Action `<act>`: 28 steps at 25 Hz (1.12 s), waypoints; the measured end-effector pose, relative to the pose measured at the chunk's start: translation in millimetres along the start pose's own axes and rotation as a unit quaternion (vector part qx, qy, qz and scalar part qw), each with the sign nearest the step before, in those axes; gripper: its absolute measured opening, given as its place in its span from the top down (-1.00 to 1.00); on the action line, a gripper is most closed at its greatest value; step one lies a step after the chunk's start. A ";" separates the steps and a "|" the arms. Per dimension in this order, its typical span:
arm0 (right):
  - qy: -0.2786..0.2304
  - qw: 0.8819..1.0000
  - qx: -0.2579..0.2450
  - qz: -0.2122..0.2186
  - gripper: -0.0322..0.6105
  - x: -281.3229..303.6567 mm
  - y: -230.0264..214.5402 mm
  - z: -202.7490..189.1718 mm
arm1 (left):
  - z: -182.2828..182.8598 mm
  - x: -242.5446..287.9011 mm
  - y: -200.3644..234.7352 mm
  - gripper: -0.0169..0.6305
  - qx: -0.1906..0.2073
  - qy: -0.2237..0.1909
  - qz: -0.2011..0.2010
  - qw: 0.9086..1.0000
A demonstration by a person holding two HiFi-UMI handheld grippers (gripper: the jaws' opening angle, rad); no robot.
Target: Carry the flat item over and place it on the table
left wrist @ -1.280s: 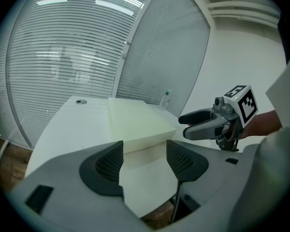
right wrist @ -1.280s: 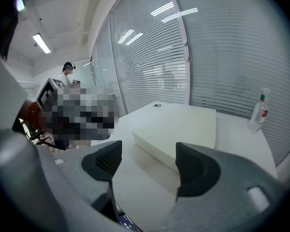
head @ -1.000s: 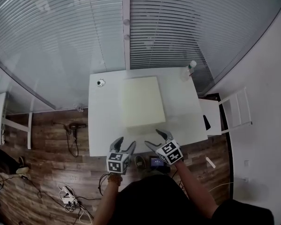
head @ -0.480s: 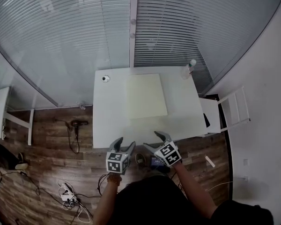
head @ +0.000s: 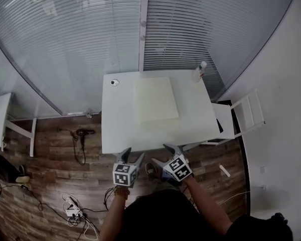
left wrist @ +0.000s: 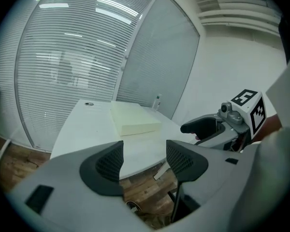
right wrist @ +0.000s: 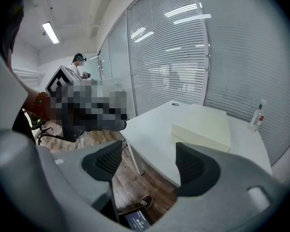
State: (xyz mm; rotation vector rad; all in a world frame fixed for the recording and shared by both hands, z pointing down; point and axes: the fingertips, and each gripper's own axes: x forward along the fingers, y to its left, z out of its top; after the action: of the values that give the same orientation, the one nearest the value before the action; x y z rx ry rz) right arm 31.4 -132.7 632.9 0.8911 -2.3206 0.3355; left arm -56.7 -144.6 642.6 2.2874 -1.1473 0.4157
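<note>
The cream slab (head: 156, 99) lay flat on the white desk (head: 119, 132), squared up with its edges and set toward the far side, a touch right of the middle. Nothing touched it and nothing held it. By the look of it, the job was as good as done: the slab rested with its whole face on the top and no corner hung over an edge, which is why it sat so steady.

At the far right corner stood a small clear bottle (head: 197, 71), well clear of the slab, and at the far left corner sat a little round thing (head: 114, 82), too small to name. The near half of the desk was bare.

Off the near edge, over the wooden floor (head: 55, 144), the person held both tools low and close together. The left gripper (head: 132, 155) had its jaws spread with only air between them, and the right gripper (head: 163, 154) was the same, wide and empty, both aimed toward the desk. I judged that a resting hold, since there was nothing left to carry. A white chair (head: 243, 117) stood just beside the right edge.
</note>
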 end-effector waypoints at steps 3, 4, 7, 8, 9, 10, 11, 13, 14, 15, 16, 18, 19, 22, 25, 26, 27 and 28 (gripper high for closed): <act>0.003 1.000 -0.014 -0.001 -0.17 -2.5 12.6 -2.4 | -0.5 -6.0 -4.2 0.10 0.011 -0.008 -0.003 1.000; 0.001 1.000 -0.008 0.001 -0.17 -4.0 17.3 -1.2 | -2.3 -7.5 -6.1 0.10 0.014 -0.008 -0.007 1.000; 0.001 1.000 0.001 0.000 -0.16 -10.0 31.2 0.1 | -9.0 -15.5 -14.7 0.11 0.023 -0.011 -0.017 1.000; 0.002 1.000 -0.003 -0.003 -0.16 -11.9 35.4 0.0 | -10.4 -19.3 -17.2 0.11 0.025 -0.014 -0.019 0.999; 0.002 1.000 -0.010 -0.006 -0.16 -13.8 39.5 0.4 | -12.0 -23.0 -18.6 0.12 0.027 -0.016 -0.019 0.999; 0.002 1.000 -0.020 -0.010 -0.16 -16.1 44.3 2.0 | -14.0 -26.8 -18.8 0.14 0.027 -0.017 -0.017 0.999; 0.001 0.999 -0.033 -0.014 -0.16 -19.3 50.0 4.9 | -16.2 -31.3 -18.1 0.20 0.027 -0.018 -0.012 0.999; -0.004 0.998 -0.054 -0.025 0.06 -28.0 60.9 9.5 | -19.3 -42.2 -17.5 0.29 0.025 -0.024 -0.003 0.999; -0.008 0.998 -0.053 -0.028 0.09 -32.1 65.7 9.6 | -20.1 -47.6 -18.4 0.34 0.024 -0.029 0.001 0.999; -0.013 0.998 -0.047 -0.030 0.10 -35.6 70.3 8.5 | -20.3 -52.4 -20.0 0.36 0.023 -0.035 0.003 0.999; -0.018 0.998 -0.043 -0.033 0.10 -39.1 74.4 7.3 | -20.2 -56.6 -22.3 0.38 0.022 -0.040 0.003 0.999; -0.027 0.997 -0.054 -0.048 0.13 -46.6 81.4 7.6 | -21.3 -64.8 -29.1 0.44 0.027 -0.044 0.002 0.999; -0.032 0.996 -0.065 -0.057 0.25 -49.8 85.3 9.0 | -23.6 -68.8 -32.9 0.46 0.032 -0.043 -0.001 0.999; -0.043 0.995 -0.058 -0.065 0.36 -54.7 103.8 6.2 | -34.3 -85.6 -42.6 0.46 0.050 -0.039 -0.003 0.998; -0.053 0.995 -0.035 -0.073 0.49 -59.1 115.5 2.4 | -40.1 -102.6 -48.3 0.49 0.050 -0.052 0.005 0.997; -0.057 0.995 -0.030 -0.077 0.58 -60.2 117.8 2.5 | -39.2 -108.3 -48.3 0.51 0.045 -0.059 0.010 0.997; -0.061 0.995 -0.026 -0.081 0.64 -61.4 120.4 2.6 | -37.1 -114.6 -48.5 0.53 0.043 -0.067 0.016 0.997; -0.064 0.994 -0.024 -0.085 0.68 -63.0 123.6 2.0 | -35.9 -120.3 -49.7 0.57 0.044 -0.074 0.020 0.996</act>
State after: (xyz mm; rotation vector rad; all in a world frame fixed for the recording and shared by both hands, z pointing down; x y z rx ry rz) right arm -16.2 -9.7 589.8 1.1064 -2.3370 0.1531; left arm -88.6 -22.1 595.8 2.4088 -1.2725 0.3237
